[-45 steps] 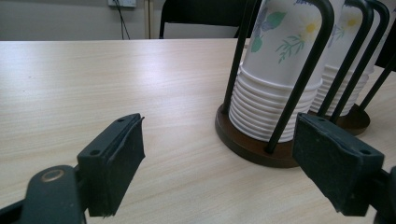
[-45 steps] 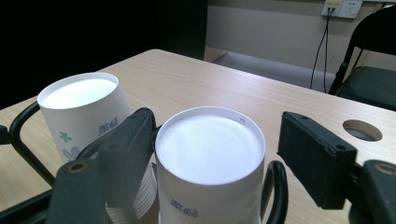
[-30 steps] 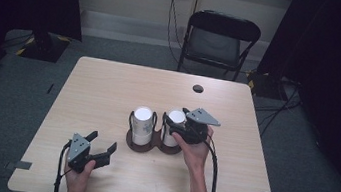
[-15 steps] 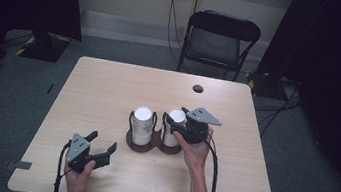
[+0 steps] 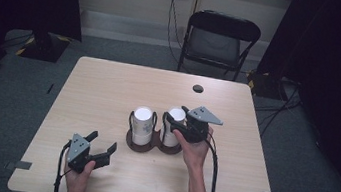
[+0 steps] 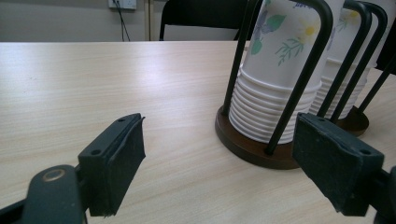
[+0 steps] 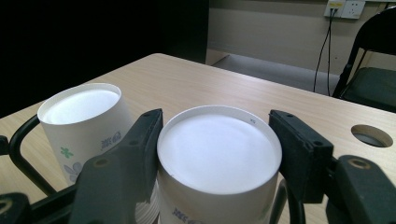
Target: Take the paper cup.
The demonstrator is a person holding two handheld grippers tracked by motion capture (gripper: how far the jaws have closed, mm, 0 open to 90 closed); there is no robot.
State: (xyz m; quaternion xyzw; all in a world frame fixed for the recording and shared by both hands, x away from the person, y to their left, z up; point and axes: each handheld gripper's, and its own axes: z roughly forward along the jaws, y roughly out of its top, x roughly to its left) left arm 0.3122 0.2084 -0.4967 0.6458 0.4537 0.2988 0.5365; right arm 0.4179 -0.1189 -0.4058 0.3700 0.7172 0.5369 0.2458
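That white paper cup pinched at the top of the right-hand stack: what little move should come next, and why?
Probably a straight lift. The right tongs, which have just been closing, press both sides of the top upside-down white paper cup, nested on its stack inside the black wire holder; its upright loops suggest upward as the clear way out.

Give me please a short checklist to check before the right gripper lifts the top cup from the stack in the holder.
1. Right gripper jaws on both sides of the top cup of the right stack: ok; they have just been closing on it.
2. Both pads pressing firmly on the cup: cannot tell; the left pad touches the rim, the right looks close.
3. Cup not crushed: ok, the rim looks round.
4. Left gripper away from the holder: ok, open, low over the table.
5. Holder held steady for the lift: not ok, nothing holds it.
6. Path above the stack free: ok.
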